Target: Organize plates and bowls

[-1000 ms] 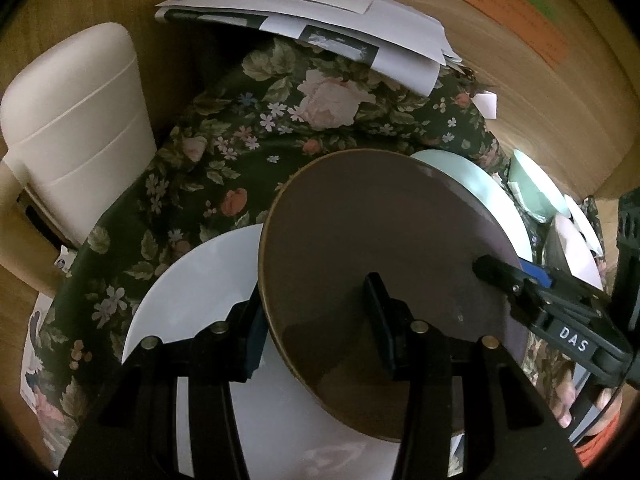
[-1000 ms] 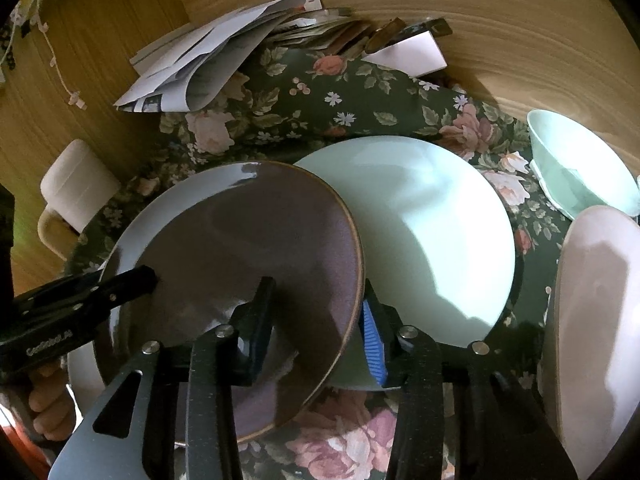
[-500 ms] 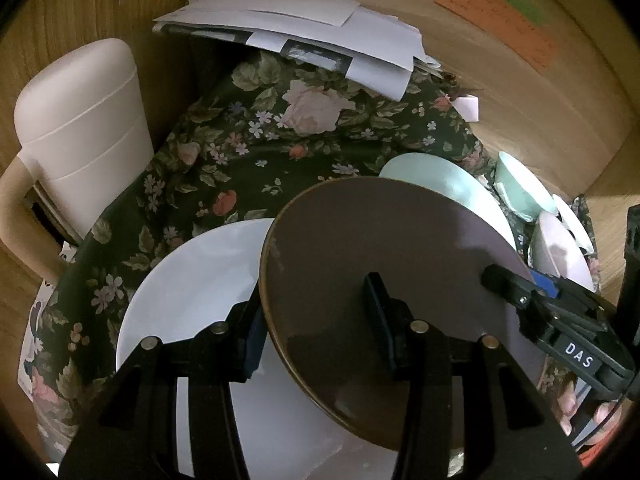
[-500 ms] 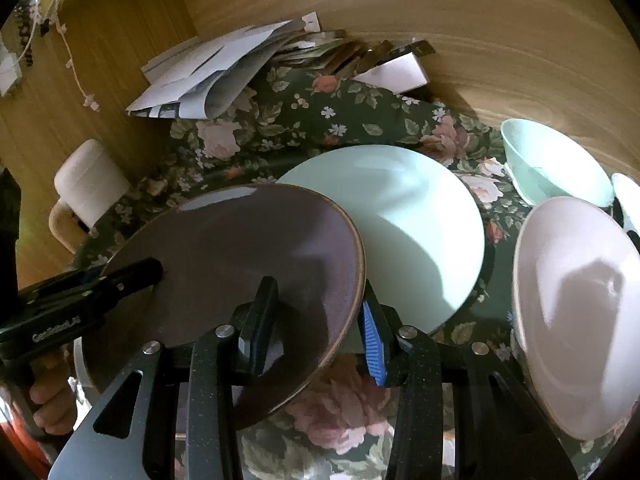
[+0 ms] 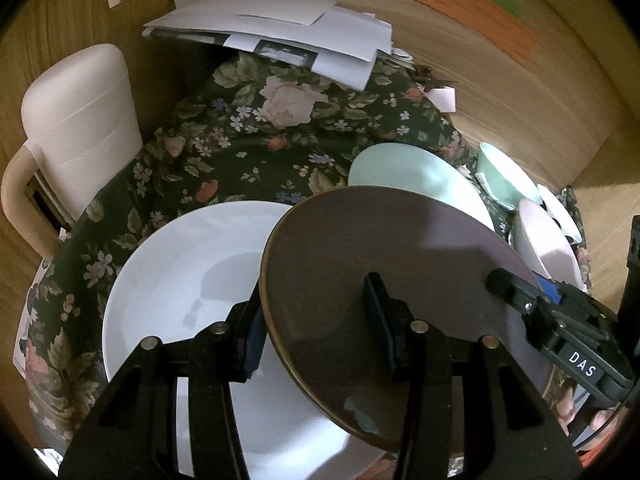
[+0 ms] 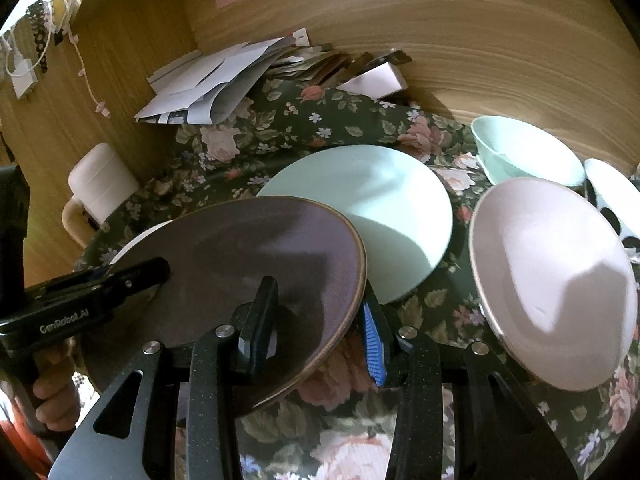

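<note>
Both grippers hold one brown plate [image 5: 400,256], also in the right wrist view [image 6: 256,256], lifted above the table. My left gripper [image 5: 316,332] is shut on its left rim. My right gripper [image 6: 320,320] is shut on its right rim. Under the brown plate lies a large white plate [image 5: 192,272], partly hidden. A mint green plate [image 6: 360,208] lies behind it, also in the left wrist view [image 5: 408,172]. To the right stand a pink bowl [image 6: 552,280], a mint bowl [image 6: 524,152] and a white bowl with black spots [image 6: 612,204].
The table wears a dark floral cloth [image 5: 248,136]. A pile of papers and envelopes [image 5: 288,36] lies at the back against the wooden wall. A cream chair back [image 5: 76,120] stands at the table's left edge.
Both grippers have lifted the brown plate higher and pulled back. The plates and bowls on the table look smaller, and more of the white plate and pink bowl shows.
</note>
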Demonstrator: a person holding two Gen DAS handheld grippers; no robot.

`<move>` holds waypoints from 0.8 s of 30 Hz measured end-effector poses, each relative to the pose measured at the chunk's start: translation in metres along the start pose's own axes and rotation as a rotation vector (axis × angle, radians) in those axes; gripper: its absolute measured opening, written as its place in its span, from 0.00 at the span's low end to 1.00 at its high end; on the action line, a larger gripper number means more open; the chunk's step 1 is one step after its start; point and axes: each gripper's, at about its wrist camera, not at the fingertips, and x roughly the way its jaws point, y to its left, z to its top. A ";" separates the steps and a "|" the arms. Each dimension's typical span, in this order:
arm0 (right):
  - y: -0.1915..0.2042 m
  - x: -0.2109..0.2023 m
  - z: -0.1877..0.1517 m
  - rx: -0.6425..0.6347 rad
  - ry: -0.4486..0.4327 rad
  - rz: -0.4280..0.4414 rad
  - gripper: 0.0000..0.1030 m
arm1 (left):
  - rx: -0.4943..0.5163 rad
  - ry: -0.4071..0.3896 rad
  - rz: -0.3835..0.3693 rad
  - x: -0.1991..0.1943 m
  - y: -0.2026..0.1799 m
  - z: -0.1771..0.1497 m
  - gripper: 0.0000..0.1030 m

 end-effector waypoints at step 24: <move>-0.018 -0.073 -0.036 0.045 -0.100 -0.039 0.35 | 0.066 -0.033 -0.064 -0.043 -0.049 -0.030 0.44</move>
